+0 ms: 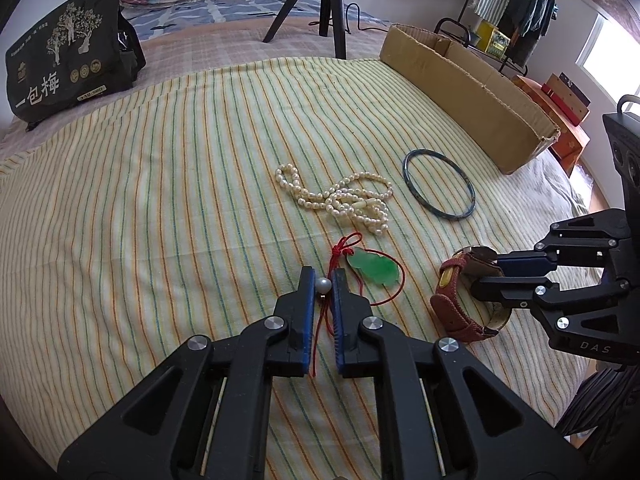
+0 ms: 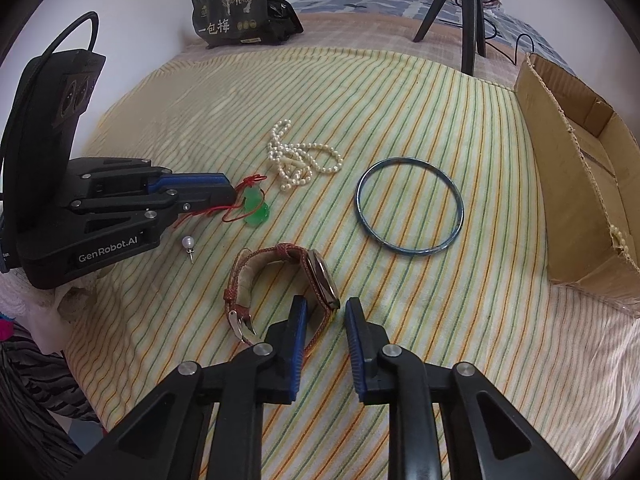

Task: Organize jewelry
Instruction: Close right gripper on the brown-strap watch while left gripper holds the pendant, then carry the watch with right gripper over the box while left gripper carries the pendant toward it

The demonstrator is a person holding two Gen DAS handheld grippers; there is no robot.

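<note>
On a striped cloth, the left gripper hovers low with its jaws narrow, a small pearl pendant seen between the tips and the red cord of the jade pendant running down the gap. The right wrist view shows the pearl pendant lying on the cloth beneath that gripper, so nothing is gripped. At 3 o'clock in the left view, the right gripper reaches in; its own camera shows the jaws part-open astride the case of a watch with a red strap, the right pad clear of the case, contact at the left pad uncertain. A pearl necklace lies coiled at 12 o'clock from the jade, a blue bangle at 1 o'clock, near but apart. A cardboard box sits at 2 o'clock on the bed's edge, a few pearls at its torn corner.
</note>
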